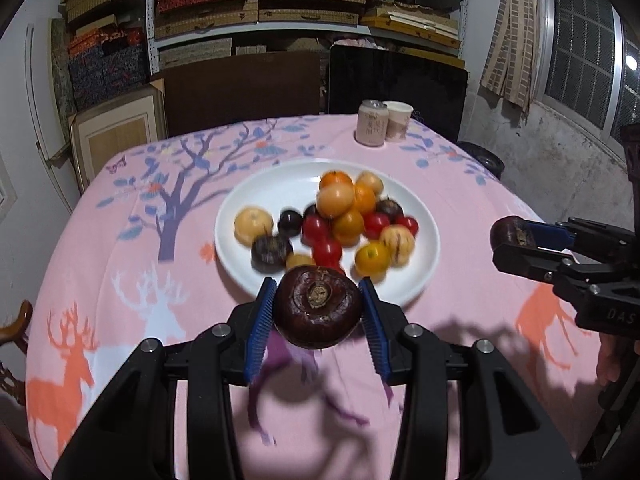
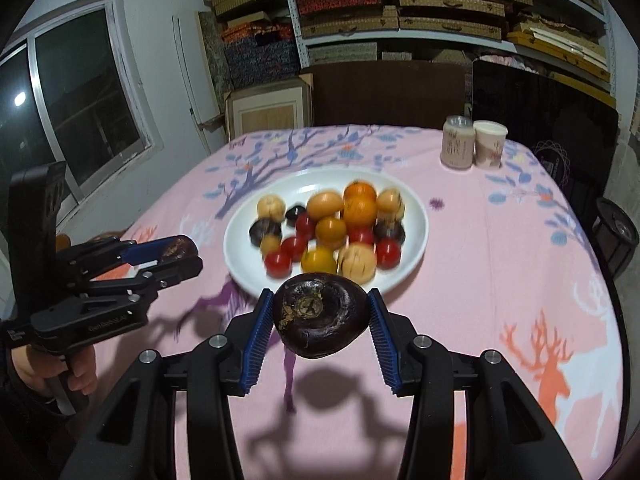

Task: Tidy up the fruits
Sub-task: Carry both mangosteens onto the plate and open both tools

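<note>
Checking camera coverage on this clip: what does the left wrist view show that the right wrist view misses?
Left wrist only: the curtain by the barred window, and the right gripper from the side.

Right wrist only: the dark sliding window, and the left gripper from the side.

Both: the white plate of mixed fruit, the can and paper cup, each gripper clamping a dark water chestnut.
</note>
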`<action>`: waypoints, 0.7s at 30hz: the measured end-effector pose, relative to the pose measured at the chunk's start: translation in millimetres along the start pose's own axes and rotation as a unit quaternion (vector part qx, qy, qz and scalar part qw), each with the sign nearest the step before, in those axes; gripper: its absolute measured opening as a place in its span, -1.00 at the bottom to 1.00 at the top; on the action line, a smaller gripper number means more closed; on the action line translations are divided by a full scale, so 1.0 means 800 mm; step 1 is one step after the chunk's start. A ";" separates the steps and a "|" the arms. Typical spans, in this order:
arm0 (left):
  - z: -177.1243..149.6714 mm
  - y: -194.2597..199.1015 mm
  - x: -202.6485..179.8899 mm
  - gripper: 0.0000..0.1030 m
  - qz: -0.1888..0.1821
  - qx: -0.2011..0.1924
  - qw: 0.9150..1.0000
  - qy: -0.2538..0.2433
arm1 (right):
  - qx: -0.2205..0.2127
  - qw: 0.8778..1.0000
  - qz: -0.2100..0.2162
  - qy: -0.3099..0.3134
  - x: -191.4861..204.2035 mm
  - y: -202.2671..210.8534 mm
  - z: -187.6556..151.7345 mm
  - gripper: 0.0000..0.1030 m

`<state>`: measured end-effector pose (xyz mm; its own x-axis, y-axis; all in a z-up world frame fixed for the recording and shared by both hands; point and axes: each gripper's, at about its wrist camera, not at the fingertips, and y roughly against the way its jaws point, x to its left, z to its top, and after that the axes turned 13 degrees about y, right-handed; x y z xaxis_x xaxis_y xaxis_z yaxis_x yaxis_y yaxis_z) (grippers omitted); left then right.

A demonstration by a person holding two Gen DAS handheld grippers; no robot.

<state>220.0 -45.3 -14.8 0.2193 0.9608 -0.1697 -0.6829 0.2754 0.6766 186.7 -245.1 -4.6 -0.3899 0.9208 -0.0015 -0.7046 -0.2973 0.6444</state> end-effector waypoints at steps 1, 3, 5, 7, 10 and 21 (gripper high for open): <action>0.012 -0.009 -0.002 -0.20 0.004 -0.004 1.000 -0.002 | -0.003 1.000 -0.001 -0.002 -0.007 -0.007 0.012 -0.08; 0.030 -0.028 -0.003 -0.20 0.008 -0.004 1.000 -0.002 | -0.001 1.000 0.001 -0.011 -0.020 -0.023 0.029 -0.08; 0.045 -0.054 -0.001 -0.20 0.009 0.003 1.000 0.001 | 0.008 1.000 0.004 -0.022 -0.033 -0.048 0.043 -0.08; 0.055 -0.085 0.002 -0.20 0.008 0.017 1.000 0.006 | 0.017 0.999 0.005 -0.027 -0.042 -0.070 0.050 -0.08; 0.061 -0.122 0.006 -0.20 0.008 0.033 0.999 0.006 | 0.033 0.999 0.005 -0.034 -0.055 -0.108 0.055 -0.08; 0.055 -0.165 0.013 0.65 0.009 0.037 0.999 -0.001 | 0.047 0.997 0.037 -0.041 -0.057 -0.160 0.049 0.15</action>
<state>343.2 -73.1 -74.2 0.2090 0.9654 -0.1557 -0.6332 0.2549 0.7308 318.2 -239.1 -57.0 -0.3868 0.9157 0.1087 -0.6158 -0.3442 0.7087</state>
